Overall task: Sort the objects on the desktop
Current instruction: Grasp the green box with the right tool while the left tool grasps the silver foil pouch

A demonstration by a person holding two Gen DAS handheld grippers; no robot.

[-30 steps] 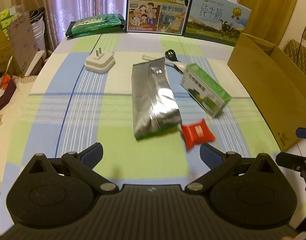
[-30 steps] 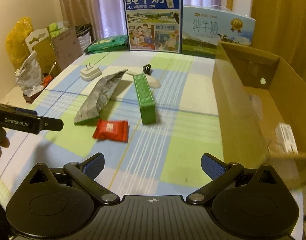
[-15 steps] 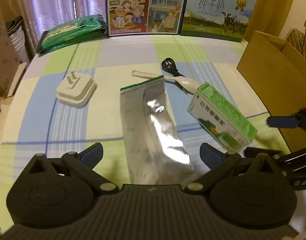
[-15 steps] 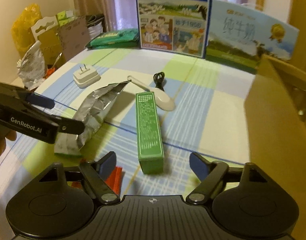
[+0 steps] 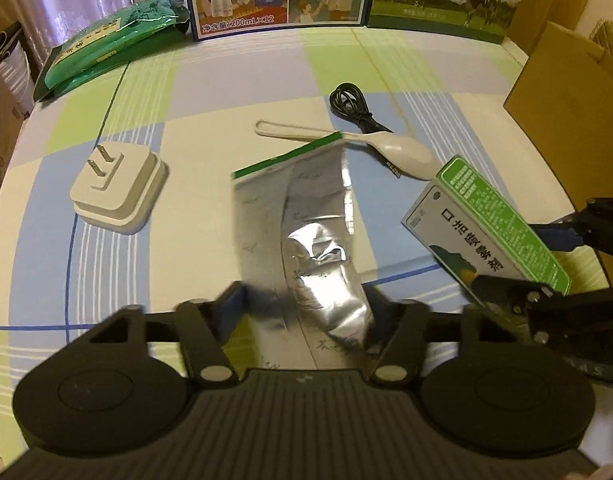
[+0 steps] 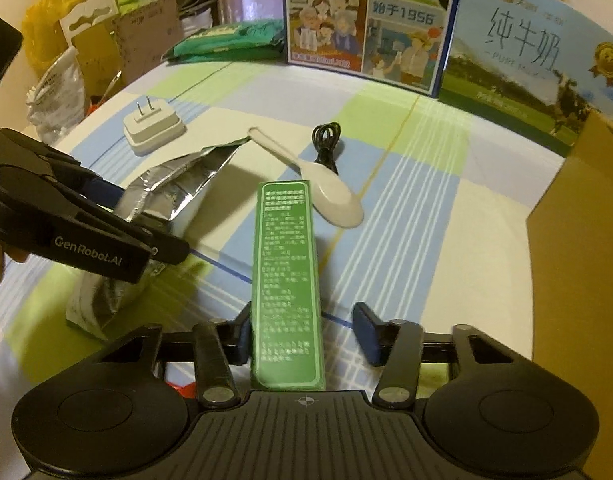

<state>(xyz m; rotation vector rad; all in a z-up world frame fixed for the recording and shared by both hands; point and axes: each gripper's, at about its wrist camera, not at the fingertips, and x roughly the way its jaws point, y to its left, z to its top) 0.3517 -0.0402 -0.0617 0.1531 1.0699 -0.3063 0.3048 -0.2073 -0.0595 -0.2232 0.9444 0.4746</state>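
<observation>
Left claw is seen closed in around the near end of the foil pouch, both pads against its sides. Right claw is seen part open: green box lies between the fingers, left pad touching it, right pad apart with a gap. A red wrapper is partly hidden under the right claw's left finger. Pouch and box lie side by side on the checked table, box to the right, narrow lane between them. White spoon is placed just past the box's far end, the pouch's top edge overlapping its handle. Black cable touches the spoon beyond. White plug sits left, well apart, bare cloth around it. Cardboard box wall stands along the right table edge. Milk cartons and a green packet line the far edge.
</observation>
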